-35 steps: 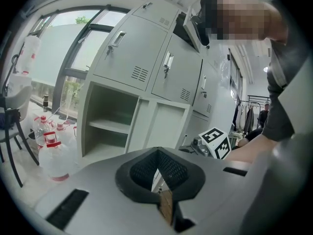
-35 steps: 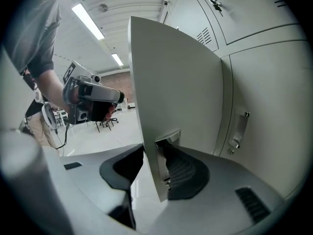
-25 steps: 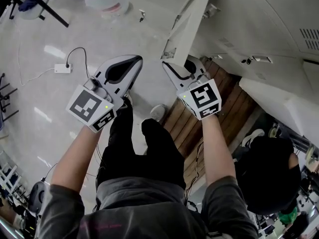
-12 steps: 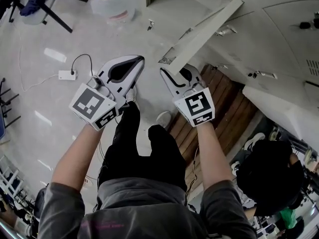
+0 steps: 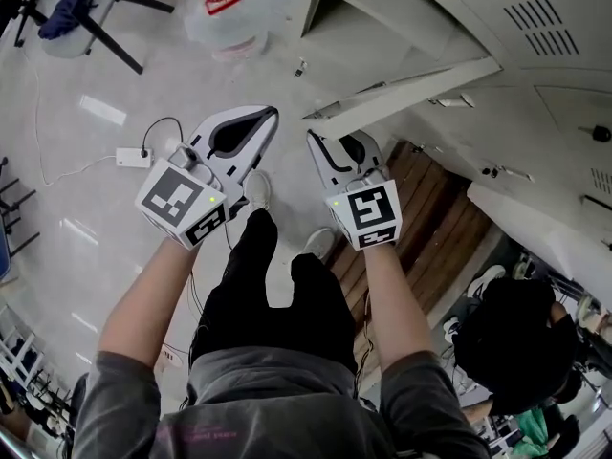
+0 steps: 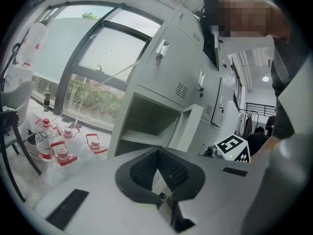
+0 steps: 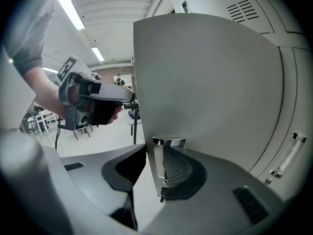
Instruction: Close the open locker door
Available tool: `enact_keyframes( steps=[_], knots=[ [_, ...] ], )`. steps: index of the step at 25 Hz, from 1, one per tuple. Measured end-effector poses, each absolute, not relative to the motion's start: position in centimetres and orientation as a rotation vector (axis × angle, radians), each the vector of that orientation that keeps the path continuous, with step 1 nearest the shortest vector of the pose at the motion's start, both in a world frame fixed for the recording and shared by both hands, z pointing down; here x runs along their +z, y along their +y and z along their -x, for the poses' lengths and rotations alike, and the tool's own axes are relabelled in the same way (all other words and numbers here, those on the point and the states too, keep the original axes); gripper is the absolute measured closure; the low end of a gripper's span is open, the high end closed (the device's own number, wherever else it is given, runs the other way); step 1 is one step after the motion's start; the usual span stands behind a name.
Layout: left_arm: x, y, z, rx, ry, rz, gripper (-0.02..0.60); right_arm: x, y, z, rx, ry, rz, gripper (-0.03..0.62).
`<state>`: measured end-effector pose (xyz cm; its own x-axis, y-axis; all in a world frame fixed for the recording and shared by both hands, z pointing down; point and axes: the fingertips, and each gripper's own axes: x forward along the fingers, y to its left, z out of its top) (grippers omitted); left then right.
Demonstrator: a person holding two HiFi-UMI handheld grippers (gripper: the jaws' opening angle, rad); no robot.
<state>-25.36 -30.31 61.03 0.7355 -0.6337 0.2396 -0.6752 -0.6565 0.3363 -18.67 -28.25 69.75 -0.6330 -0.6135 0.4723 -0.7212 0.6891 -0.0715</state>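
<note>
One open locker door (image 7: 205,82) stands edge-on between the two spread jaws of the right gripper (image 7: 155,173), which have just been closing. The left gripper (image 6: 159,170), jaws pressed together, holds nothing.

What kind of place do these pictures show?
Probably a locker area in a workplace hall: a bank of grey metal lockers, large water bottles on the floor, long ceiling lights.
</note>
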Motion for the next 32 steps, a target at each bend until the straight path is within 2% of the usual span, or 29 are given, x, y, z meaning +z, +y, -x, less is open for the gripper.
enact_keyframes(
  steps=[15, 32],
  knots=[
    [62.6, -38.4, 29.6, 0.102, -0.973, -2.561, 0.569, 70.1, -36.7, 21.7, 0.369, -2.411, -1.234, 0.482],
    [62.8, -43.9, 30.7, 0.091, -0.925, -2.601, 0.568, 70.3, -43.8, 21.6, 0.386, -2.254, -1.514, 0.516]
  ],
)
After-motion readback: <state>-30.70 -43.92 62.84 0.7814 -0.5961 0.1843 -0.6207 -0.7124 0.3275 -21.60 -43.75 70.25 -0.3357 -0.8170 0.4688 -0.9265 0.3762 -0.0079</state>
